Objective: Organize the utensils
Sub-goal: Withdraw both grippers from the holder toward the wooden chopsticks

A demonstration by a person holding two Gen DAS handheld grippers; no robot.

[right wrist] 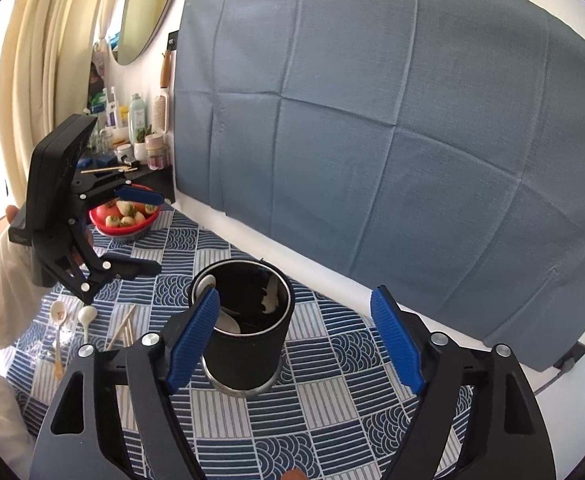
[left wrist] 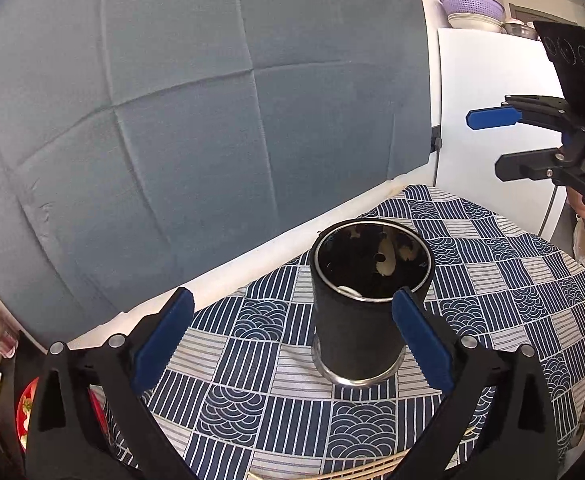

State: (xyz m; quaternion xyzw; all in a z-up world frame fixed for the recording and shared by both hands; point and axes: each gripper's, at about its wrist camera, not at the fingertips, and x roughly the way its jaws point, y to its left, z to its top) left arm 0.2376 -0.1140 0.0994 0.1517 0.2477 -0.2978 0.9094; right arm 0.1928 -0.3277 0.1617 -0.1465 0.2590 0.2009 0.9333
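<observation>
While both grippers, left [left wrist: 292,340] and right [right wrist: 296,340], stand open and empty around the black cup [right wrist: 244,320] already holding spoons, swing your left one toward the loose spoons [right wrist: 72,320] and chopsticks [right wrist: 124,326] on the tablecloth [right wrist: 332,420].

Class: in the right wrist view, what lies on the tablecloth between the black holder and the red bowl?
Nothing lies on that tablecloth stretch between holder and bowl; only the left gripper's lower finger hangs over it.

Both wrist views look down, close; sharing the holder [left wrist: 366,300]
</observation>
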